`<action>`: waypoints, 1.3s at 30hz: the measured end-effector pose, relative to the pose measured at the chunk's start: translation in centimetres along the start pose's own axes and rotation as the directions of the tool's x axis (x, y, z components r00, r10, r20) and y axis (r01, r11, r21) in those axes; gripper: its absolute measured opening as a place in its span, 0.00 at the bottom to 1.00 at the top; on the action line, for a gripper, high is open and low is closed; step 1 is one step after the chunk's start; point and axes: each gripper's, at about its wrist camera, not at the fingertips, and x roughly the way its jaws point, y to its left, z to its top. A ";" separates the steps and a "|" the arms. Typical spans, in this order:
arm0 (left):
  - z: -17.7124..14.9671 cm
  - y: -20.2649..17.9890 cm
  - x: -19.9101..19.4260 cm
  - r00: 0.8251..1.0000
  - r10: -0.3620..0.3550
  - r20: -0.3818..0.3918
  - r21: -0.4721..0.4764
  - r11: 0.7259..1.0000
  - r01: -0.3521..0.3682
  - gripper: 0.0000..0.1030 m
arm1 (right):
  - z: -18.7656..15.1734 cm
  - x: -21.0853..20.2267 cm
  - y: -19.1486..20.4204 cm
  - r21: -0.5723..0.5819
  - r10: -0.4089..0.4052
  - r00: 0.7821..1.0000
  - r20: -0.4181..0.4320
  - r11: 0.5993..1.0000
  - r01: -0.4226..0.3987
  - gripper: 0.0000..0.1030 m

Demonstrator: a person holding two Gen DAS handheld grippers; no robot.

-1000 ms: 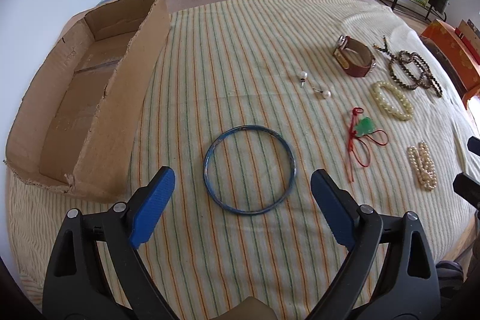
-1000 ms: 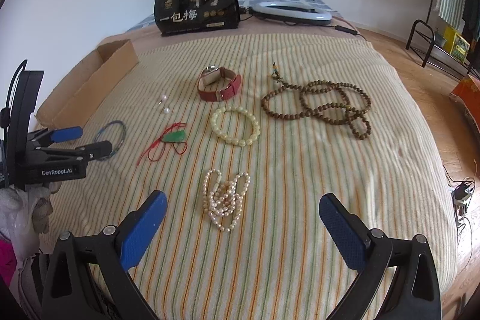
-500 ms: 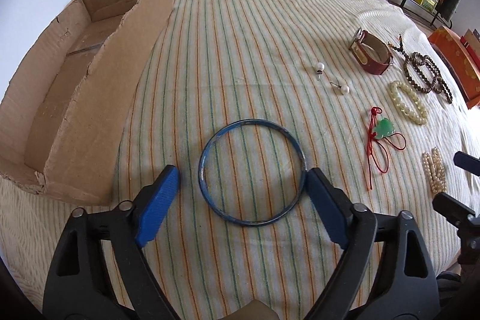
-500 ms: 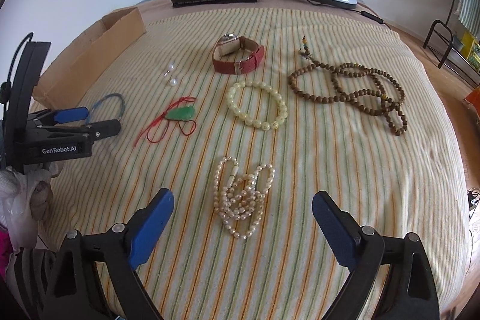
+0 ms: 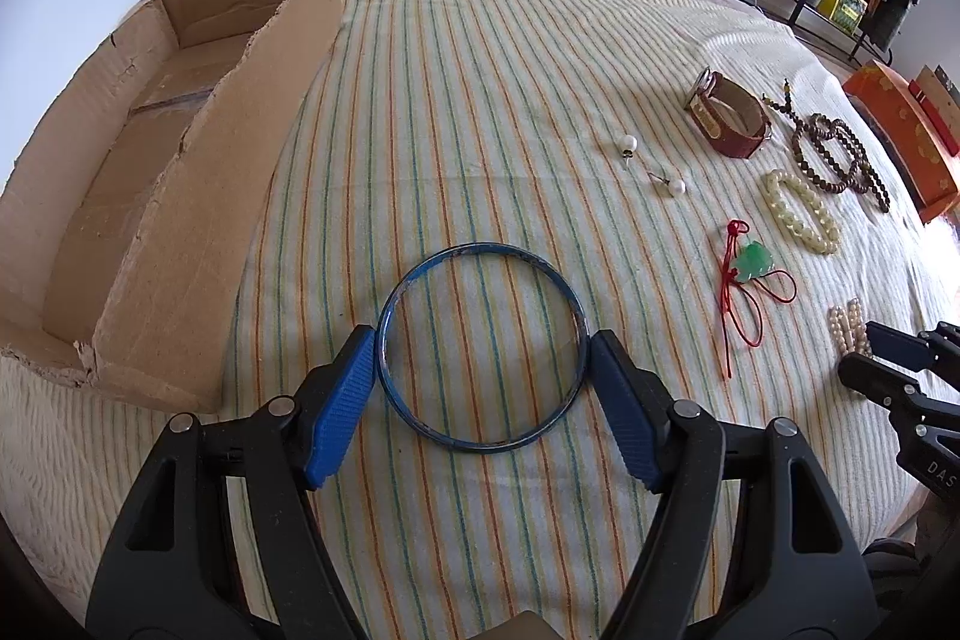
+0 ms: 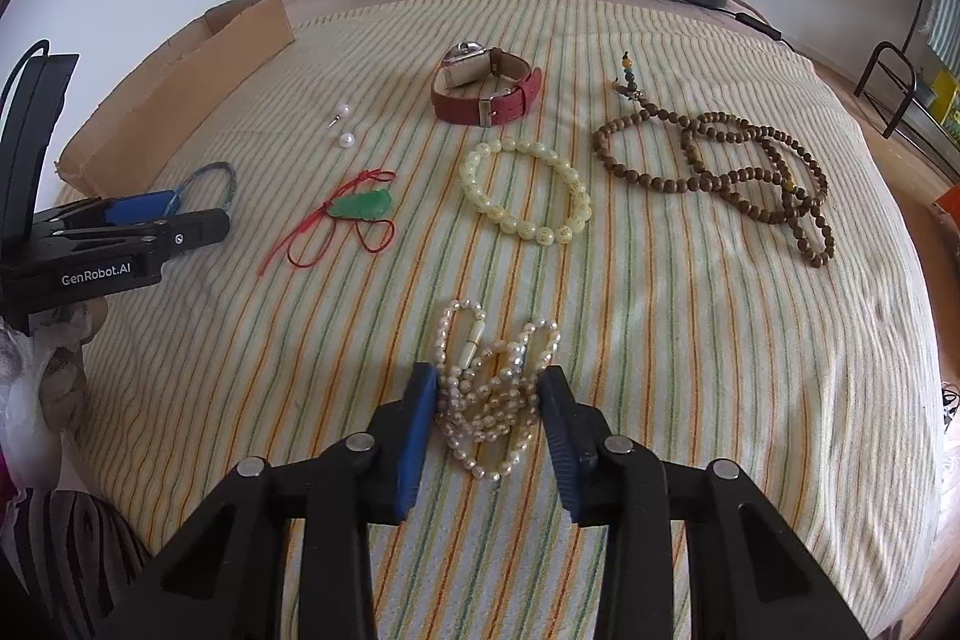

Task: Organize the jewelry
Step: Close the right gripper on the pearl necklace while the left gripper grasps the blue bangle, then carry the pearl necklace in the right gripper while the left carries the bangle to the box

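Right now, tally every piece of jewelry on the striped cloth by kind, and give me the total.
Bangle: 1, the blue bangle
Pearl strand: 1, the bunched pearl strand
Bead bracelet: 1, the pale bead bracelet
Brown bead string: 1, the long brown bead string
Jade pendant on a red cord: 1
Pearl earrings: 2
Red-strap watch: 1
Total: 8

Both wrist views look steeply down, close over the bed (image 5: 480, 100); each shows the pendant (image 5: 755, 263) (image 6: 360, 207) toward 12 o'clock.
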 end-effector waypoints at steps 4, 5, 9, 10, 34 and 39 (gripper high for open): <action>0.0 -0.2 -0.4 1.000 -0.012 0.002 -0.002 1.000 0.012 0.71 | -0.1 -0.2 -0.2 0.011 0.018 1.000 0.010 1.000 -0.018 0.21; 0.0 -0.3 -0.5 1.000 -0.014 0.006 0.001 1.000 0.014 0.71 | -0.1 -0.3 -0.4 0.018 0.025 1.000 0.014 1.000 -0.025 0.19; 0.0 -1.1 -1.2 1.000 -0.008 0.023 0.034 0.999 0.007 0.71 | -0.2 -0.7 -0.7 0.036 0.049 0.998 0.027 0.998 -0.050 0.14; -0.1 -1.2 -1.3 1.000 -0.006 0.027 0.039 0.999 0.005 0.71 | -0.2 -0.8 -0.7 0.039 0.051 0.998 0.031 0.998 -0.052 0.12; 0.0 -0.9 -6.3 0.992 -0.031 0.120 0.051 0.998 0.025 0.71 | 1.7 -7.6 -0.3 0.028 0.082 0.981 0.175 0.996 -0.088 0.01; 0.3 -0.1 -8.5 0.986 -0.037 0.160 0.049 0.998 0.030 0.71 | 2.8 -9.9 0.3 0.008 0.076 0.974 0.213 0.997 -0.079 0.01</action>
